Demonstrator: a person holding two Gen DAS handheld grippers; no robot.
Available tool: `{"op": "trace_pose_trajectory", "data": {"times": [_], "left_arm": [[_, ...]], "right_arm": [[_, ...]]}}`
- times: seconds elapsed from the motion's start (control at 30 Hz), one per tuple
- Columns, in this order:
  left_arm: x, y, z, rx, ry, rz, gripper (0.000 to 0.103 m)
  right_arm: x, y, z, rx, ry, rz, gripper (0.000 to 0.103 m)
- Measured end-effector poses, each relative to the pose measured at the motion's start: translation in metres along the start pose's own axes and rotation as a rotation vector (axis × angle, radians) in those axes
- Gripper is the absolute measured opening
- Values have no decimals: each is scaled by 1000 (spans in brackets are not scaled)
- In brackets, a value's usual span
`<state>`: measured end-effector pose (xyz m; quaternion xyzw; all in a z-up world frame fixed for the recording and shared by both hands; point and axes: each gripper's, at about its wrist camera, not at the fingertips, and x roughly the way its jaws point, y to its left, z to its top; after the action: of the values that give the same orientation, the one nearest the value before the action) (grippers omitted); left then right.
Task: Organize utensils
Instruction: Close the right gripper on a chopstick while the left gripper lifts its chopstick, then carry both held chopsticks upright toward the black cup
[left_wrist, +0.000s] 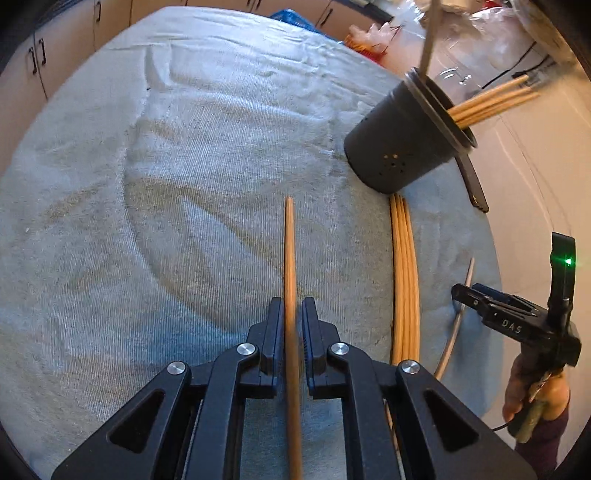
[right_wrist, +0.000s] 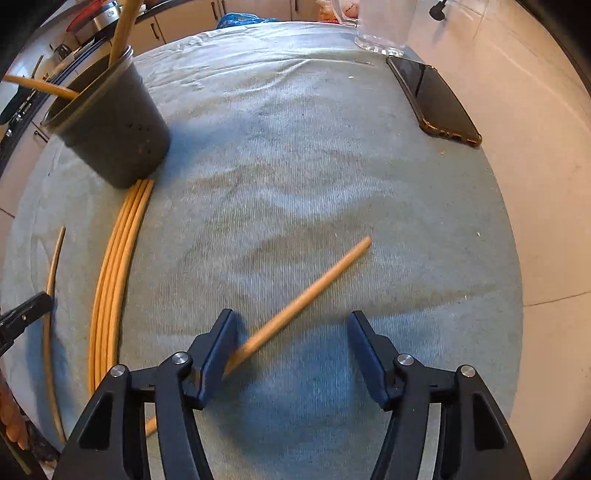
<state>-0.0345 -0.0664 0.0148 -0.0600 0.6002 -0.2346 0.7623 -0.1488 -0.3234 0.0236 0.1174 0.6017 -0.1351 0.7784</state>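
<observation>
A dark grey utensil holder (left_wrist: 402, 144) stands on a blue-grey towel (left_wrist: 166, 184) and holds several wooden chopsticks (left_wrist: 495, 101). A bundle of chopsticks (left_wrist: 404, 273) lies on the towel in front of it. My left gripper (left_wrist: 293, 314) is nearly shut around one wooden chopstick (left_wrist: 289, 251). In the right wrist view the holder (right_wrist: 110, 125) is at upper left, with the bundle (right_wrist: 114, 280) below it. My right gripper (right_wrist: 291, 332) is open over a loose chopstick (right_wrist: 306, 295) that lies slanted by its left finger. A thin stick (right_wrist: 50, 314) lies at far left.
A black phone (right_wrist: 432, 99) lies on the towel's far right edge. A clear glass jug (right_wrist: 384, 29) stands behind it. Cabinets (left_wrist: 37, 55) and clutter ring the table. The other gripper (left_wrist: 517, 317) shows at the right of the left wrist view.
</observation>
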Motion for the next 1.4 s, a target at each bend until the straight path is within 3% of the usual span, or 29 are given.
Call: {"op": "trace_pose_trajectory", "data": {"times": [0.07, 0.17, 0.33, 0.5, 0.6, 0.87, 1.03, 1.4], "left_arm": [[3, -4, 6, 3, 10, 22, 9], [8, -15, 13, 27, 12, 72, 9], [12, -27, 20, 69, -37, 125, 6], [4, -30, 11, 71, -110, 148, 6], [-22, -33, 4, 67, -182, 118, 6], [-103, -60, -37, 163, -429, 106, 6], [-130, -79, -63, 217, -526, 133, 6], [-154, -96, -102, 259, -608, 142, 6]], "right_arm": [[1, 5, 10, -17, -5, -3, 61], [2, 12, 19, -30, -6, 0, 44], [0, 27, 23, -60, -49, 12, 8], [-15, 25, 12, -26, -97, 89, 7], [-42, 19, 0, -16, -175, 162, 7], [-124, 14, -26, -41, -412, 210, 7], [-144, 15, -39, -62, -495, 213, 7], [-164, 29, -74, -124, -568, 207, 7]]}}
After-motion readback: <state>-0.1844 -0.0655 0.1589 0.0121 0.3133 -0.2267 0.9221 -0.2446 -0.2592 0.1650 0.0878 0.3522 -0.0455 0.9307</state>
